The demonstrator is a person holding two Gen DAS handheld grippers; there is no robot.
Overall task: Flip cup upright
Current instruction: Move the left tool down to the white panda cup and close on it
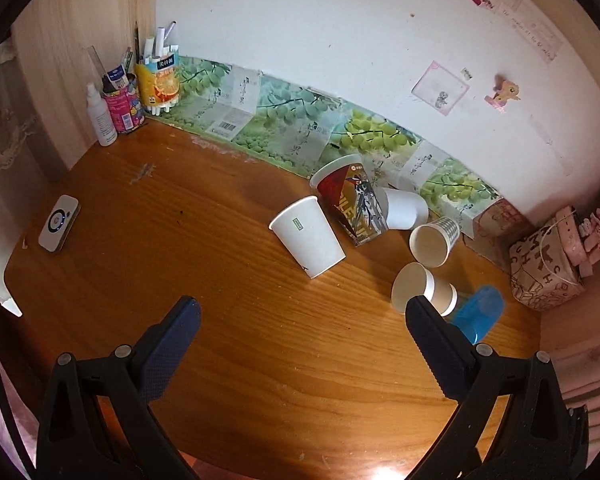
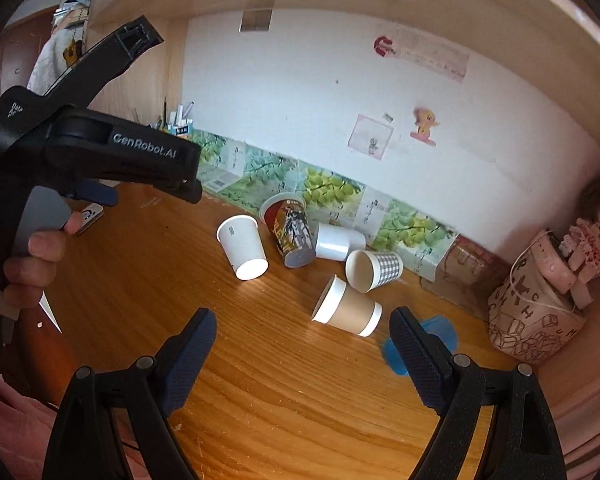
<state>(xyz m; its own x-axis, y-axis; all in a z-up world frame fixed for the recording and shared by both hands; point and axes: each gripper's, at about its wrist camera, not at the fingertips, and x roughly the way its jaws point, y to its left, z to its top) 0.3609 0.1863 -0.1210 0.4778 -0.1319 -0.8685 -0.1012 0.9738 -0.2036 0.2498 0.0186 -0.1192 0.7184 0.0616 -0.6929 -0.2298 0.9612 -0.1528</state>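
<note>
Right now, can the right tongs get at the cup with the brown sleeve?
Probably yes. The right tongs are open, and the brown-sleeved cup lies on its side just ahead on bare desk, with nothing between.

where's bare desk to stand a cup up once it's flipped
Bare wood lies in front of both open grippers, left and right, near the desk edge. More lies between the white cup and the white device. It is crowded at the back right, around the printed cup, sleeved cup and blue cup.
</note>
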